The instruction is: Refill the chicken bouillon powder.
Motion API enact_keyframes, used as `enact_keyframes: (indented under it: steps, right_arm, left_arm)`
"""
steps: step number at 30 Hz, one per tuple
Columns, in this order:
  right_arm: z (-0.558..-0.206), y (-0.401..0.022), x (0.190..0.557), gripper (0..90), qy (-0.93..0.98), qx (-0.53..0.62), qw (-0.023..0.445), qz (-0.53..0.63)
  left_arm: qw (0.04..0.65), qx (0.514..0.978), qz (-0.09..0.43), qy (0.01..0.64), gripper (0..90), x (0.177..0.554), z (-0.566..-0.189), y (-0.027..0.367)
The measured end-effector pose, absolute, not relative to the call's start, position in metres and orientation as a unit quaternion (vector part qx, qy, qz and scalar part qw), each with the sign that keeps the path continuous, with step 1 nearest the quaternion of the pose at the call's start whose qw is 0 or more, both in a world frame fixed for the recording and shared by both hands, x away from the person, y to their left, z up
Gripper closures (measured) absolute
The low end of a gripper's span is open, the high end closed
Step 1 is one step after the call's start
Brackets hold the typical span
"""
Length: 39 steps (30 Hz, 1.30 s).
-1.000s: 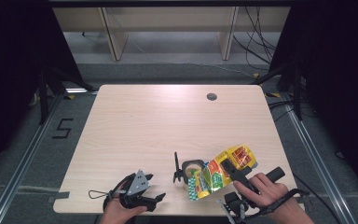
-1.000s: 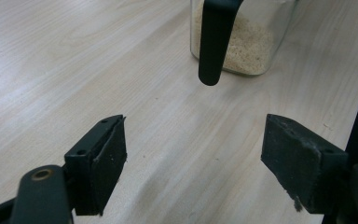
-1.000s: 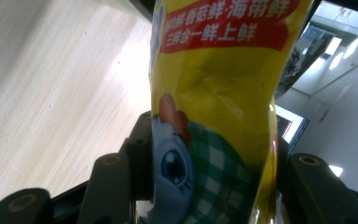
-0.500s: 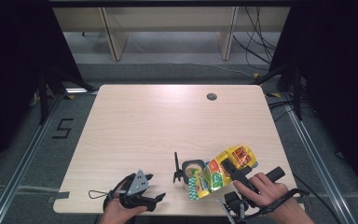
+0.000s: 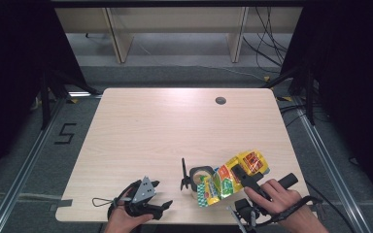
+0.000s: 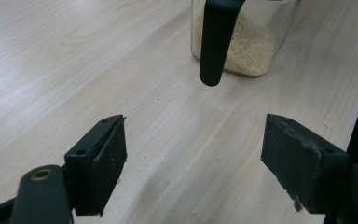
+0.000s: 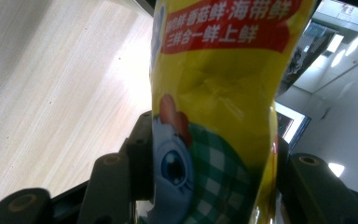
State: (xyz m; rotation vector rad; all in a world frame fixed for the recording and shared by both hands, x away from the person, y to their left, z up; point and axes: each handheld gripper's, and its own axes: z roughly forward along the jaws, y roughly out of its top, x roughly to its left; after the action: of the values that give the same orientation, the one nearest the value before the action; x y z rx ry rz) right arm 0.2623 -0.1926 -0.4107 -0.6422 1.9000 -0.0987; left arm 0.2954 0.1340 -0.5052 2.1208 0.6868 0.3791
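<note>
A yellow printed snack bag (image 5: 228, 178) (image 7: 214, 79) lies tilted near the table's front right, and my right gripper (image 5: 246, 177) (image 7: 209, 163) is shut on it. The bag's lower end leans over a clear container (image 5: 200, 174) (image 6: 258, 46) that holds pale granules. A black handle (image 5: 183, 174) (image 6: 214, 42) stands at the container's left side. My left gripper (image 5: 161, 208) (image 6: 193, 163) rests at the front left edge, open, pointing at the container with nothing between its pads.
The light wooden table (image 5: 165, 126) has a small dark grommet hole (image 5: 220, 100) at the back right. Black cables trail from both grippers by the front edge. Wooden shelf legs (image 5: 116, 39) stand on the floor beyond the table.
</note>
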Motion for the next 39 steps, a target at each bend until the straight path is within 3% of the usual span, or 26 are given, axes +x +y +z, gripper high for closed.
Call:
enact_keyframes:
  steps: [32, 39]
  right_arm:
    - [-0.4114, -0.1987, 0.2597, 53.1, 0.808, -0.235, 0.539, -0.042]
    - [-0.4106, -0.1915, 0.2611, 53.5, 0.798, -0.274, 0.535, -0.037]
  left_arm:
    - [0.427, 0.848, 0.152, 0.275, 21.5, 0.2973, -0.5069, 0.1339]
    - [0.430, 0.846, 0.153, 0.276, 21.5, 0.2957, -0.5059, 0.1341]
